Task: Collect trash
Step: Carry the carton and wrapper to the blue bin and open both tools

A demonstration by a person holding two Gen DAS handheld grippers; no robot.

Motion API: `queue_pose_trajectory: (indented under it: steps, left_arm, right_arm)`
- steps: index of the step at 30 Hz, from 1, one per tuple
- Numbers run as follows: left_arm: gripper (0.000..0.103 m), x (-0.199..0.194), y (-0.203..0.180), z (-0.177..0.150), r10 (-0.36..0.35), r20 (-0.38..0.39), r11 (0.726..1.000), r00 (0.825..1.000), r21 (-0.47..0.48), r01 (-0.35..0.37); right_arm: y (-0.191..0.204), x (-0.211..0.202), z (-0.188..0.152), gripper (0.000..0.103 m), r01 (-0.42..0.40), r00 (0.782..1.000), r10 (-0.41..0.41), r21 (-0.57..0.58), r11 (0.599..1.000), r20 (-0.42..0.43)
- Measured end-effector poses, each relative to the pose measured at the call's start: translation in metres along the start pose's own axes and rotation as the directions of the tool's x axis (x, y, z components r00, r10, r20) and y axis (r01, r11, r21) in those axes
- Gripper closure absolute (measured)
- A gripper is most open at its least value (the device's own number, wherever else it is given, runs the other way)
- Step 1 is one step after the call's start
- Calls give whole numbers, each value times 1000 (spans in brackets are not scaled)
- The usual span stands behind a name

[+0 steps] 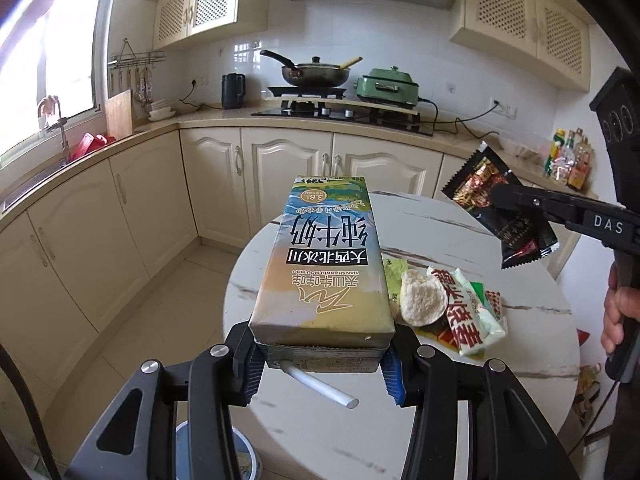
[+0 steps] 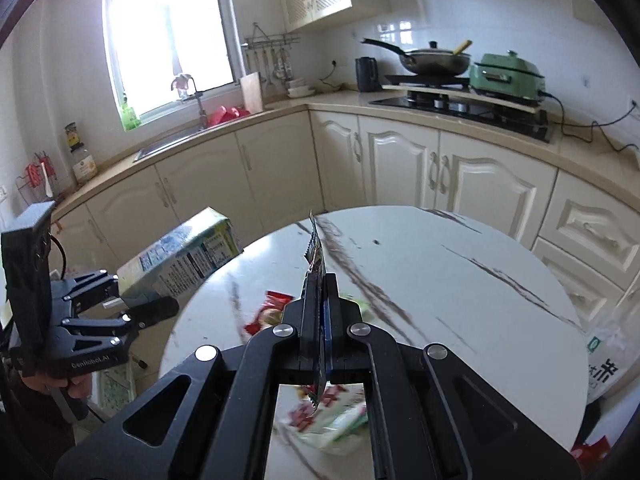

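My left hand-held gripper (image 1: 322, 364) is clamped on the end of a milk carton (image 1: 322, 256), holding it in the air above the edge of the round marble counter (image 1: 532, 312). My right hand-held gripper (image 2: 322, 320) pinches a dark snack wrapper (image 1: 494, 208) flat between its closed fingers, lifted above the counter. More wrappers (image 1: 472, 312) lie heaped on the counter below.

Milk carton (image 1: 322, 264) with straw sticking out and dark snack wrapper (image 1: 500, 208) are hanging lifted, crumpled wrappers (image 1: 472, 312) lying on bench (image 1: 520, 320).
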State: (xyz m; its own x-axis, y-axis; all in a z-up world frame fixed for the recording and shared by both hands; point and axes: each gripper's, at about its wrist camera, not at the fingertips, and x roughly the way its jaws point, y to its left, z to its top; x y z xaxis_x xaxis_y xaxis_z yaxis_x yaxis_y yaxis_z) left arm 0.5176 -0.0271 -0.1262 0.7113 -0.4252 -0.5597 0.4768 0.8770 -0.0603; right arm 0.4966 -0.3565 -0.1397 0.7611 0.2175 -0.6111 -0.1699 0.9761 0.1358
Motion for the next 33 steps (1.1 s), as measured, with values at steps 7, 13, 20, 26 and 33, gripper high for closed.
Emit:
queue_pose_trajectory:
  steps: [7, 13, 20, 26, 33]
  left_arm:
    - [59, -80, 72, -67, 123, -5, 989, 992, -77, -123]
    - [59, -103, 139, -136, 228, -100, 957, 969, -160, -242]
    - [59, -60, 190, -205, 213, -260, 925, 942, -258, -280]
    - [59, -9, 220, -252, 152, -386, 910, 910, -305, -281]
    - [57, 26, 243, -279, 128, -478, 902, 869, -309, -302]
  right_arm:
    - [129, 37, -5, 100, -161, 987, 159, -93, 983, -28]
    - [224, 104, -34, 100, -296, 951, 282, -114, 948, -125]
    - [281, 204, -91, 100, -330, 914, 290, -106, 938, -282]
    - [287, 290, -137, 100, -290, 886, 240, -69, 954, -397]
    - [282, 358, -170, 95, -293, 840, 243, -30, 956, -485]
